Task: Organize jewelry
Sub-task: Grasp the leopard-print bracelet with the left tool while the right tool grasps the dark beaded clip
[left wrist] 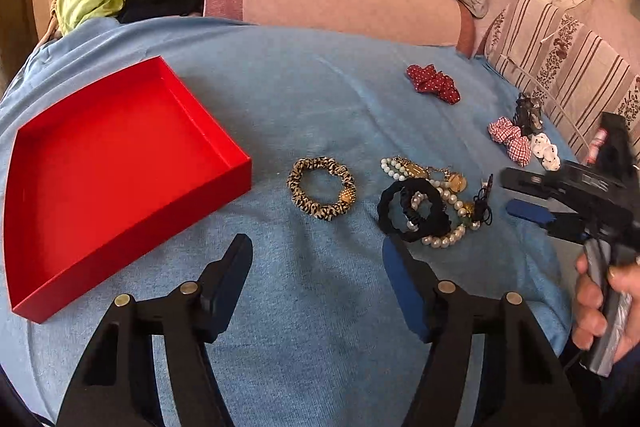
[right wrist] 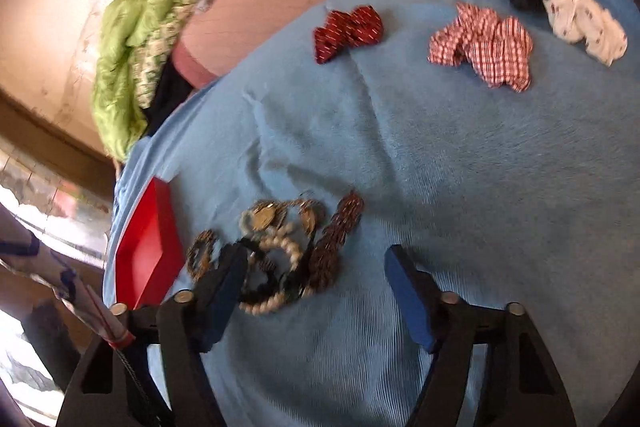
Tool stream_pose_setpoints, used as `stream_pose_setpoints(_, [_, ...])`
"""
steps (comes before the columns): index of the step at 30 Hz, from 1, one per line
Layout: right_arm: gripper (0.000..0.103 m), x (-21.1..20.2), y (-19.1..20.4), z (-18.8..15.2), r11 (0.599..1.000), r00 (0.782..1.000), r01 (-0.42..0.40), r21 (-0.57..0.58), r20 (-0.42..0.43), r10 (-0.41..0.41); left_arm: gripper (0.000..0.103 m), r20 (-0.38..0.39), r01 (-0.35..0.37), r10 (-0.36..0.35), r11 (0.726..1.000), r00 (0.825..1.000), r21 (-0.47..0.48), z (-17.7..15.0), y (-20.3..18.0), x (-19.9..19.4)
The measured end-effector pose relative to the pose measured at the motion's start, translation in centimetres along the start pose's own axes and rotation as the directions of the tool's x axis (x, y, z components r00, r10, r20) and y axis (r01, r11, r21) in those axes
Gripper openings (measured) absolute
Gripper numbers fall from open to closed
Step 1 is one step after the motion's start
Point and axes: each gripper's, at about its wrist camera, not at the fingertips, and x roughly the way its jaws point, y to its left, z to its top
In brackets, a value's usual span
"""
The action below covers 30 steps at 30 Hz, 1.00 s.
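**Inspector:** Stage of work?

**Assistant:** Approach, by my judgement. Nothing lies in the red tray (left wrist: 120, 163), which sits at nine o'clock on the blue towel (left wrist: 320, 75). The jewelry is all loose on the towel.

**Inspector:** Location of the items?

**Assistant:** In the left wrist view, the patterned bead bracelet (left wrist: 321, 193) lies alone at centre, twelve o'clock from the left gripper (left wrist: 316, 247). The tangle of pearl strands (left wrist: 440, 223), a black scrunchie (left wrist: 412, 211) and gold pieces lies at about two o'clock. The red scrunchie (left wrist: 433, 83) and checked scrunchie (left wrist: 510, 141) lie farther off, toward one o'clock.

**Inspector:** Grippers?

**Assistant:** Left: jaws parted, nothing between them, touching nothing. Right gripper (right wrist: 316, 267): jaws likewise apart and empty; its left finger overlaps the tangle in a blurred frame, so contact cannot be confirmed.

**Inspector:** Next requirement?

**Assistant:** Likely straddling the bracelet's band, closing, and carrying it to the tray. The tangle risks lifting several pieces at once.
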Motion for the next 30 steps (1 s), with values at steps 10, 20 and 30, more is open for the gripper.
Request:
stream_pose_setpoints(10, [0.015,2.5,-1.7,1.7,0.996,0.999,-0.012,0.09,-0.031,0.015,0.067,-0.012,0.016,-0.016,1.0,1.0,0.006,0.3,0.0,0.9])
stream_pose_setpoints(20, [0.015,-3.8,0.4,2.6,0.998,0.969,0.007,-0.068,0.246,0.01,0.06,-0.021,0.016,-0.016,1.0,1.0,0.015,2.8,-0.8,3.2])
stream_pose_setpoints(30, [0.015,-3.4,1.9,2.4,0.991,0.971,-0.013,-0.137,0.236,0.045,0.035,-0.108,-0.044,0.047,0.998,0.993,0.033,4.7,-0.7,8.3])
